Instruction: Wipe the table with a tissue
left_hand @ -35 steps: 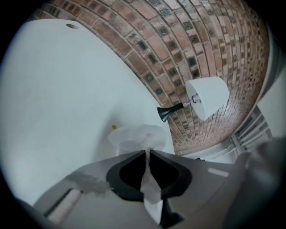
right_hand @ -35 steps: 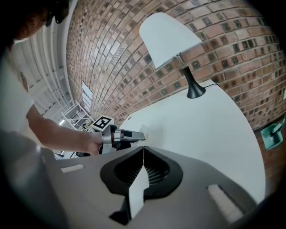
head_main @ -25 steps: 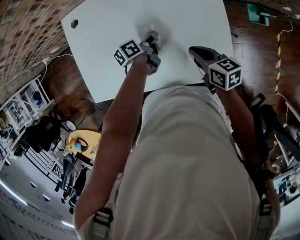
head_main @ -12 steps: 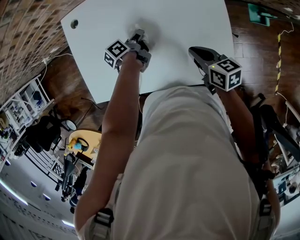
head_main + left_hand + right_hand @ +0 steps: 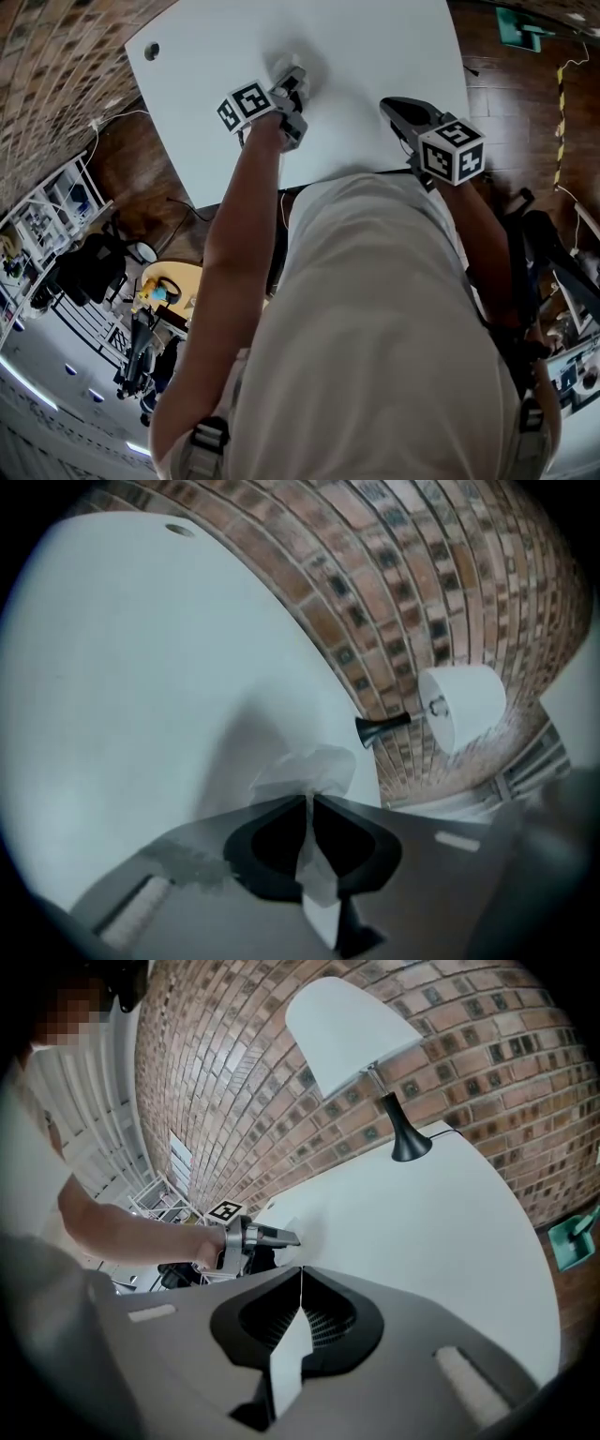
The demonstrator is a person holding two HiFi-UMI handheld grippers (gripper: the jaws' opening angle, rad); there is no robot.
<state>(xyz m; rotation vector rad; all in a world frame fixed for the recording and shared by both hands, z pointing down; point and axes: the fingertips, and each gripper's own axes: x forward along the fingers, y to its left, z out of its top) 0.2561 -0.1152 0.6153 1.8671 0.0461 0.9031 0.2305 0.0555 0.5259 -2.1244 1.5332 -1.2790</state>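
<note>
Tissue (image 5: 314, 769) clamped in the left gripper (image 5: 309, 801) jaws, with a white wad bunched out past the tips and lying against the white bench (image 5: 141, 667). In the head view the left gripper (image 5: 298, 77) is over the bench's middle, to the right of the round hole (image 5: 151, 50) at the bench corner and well apart from it, pointing away from the person. Right gripper (image 5: 398, 105) is further right of the hole, beyond the left gripper, near the bench edge closest to the person. Its jaws are clenched tip to tip with nothing between them. Cannot tell if they touch the bench. White-shaded lamp (image 5: 352, 1026) stands on the bench by the brick wall (image 5: 234, 1063), also well to the right of the hole in the left gripper view, just right of the tissue.
</note>
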